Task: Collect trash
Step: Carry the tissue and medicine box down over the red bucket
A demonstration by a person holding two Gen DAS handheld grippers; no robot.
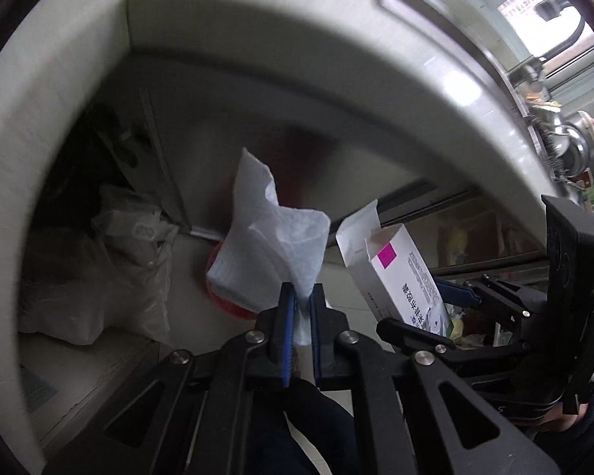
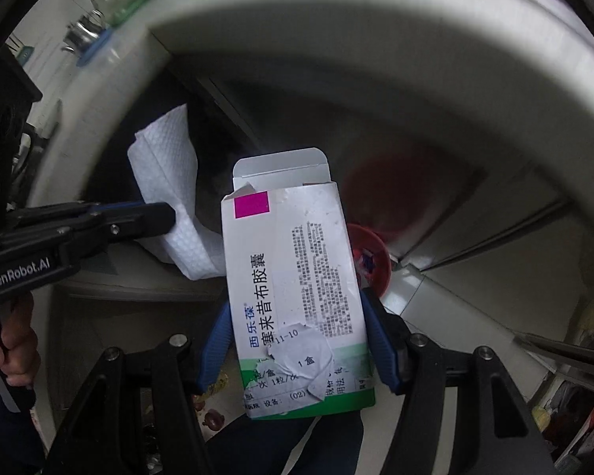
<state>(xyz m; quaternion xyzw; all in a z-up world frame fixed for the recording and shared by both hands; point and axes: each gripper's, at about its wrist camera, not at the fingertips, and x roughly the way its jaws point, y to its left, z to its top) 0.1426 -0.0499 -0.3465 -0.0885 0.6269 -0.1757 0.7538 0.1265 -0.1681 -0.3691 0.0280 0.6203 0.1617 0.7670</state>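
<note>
My left gripper [image 1: 301, 297] is shut on a crumpled white paper towel [image 1: 273, 245], held in the air below the counter edge; the towel also shows in the right wrist view [image 2: 170, 182]. My right gripper [image 2: 301, 328] is shut on an opened white medicine box [image 2: 293, 277] with a magenta square and a green base, held upright. The box also shows in the left wrist view [image 1: 396, 273], right of the towel. A red bin [image 2: 370, 257] sits on the floor behind and below the box; in the left wrist view the red bin [image 1: 229, 304] is mostly hidden by the towel.
A pale countertop edge [image 1: 336, 63] arches overhead, with cabinet doors [image 1: 257, 126] beneath. Translucent plastic bags [image 1: 111, 261] lie on the floor at left. Pots and kitchenware [image 1: 574, 146] stand on the counter at right. Clutter [image 2: 566, 407] lies on the floor at lower right.
</note>
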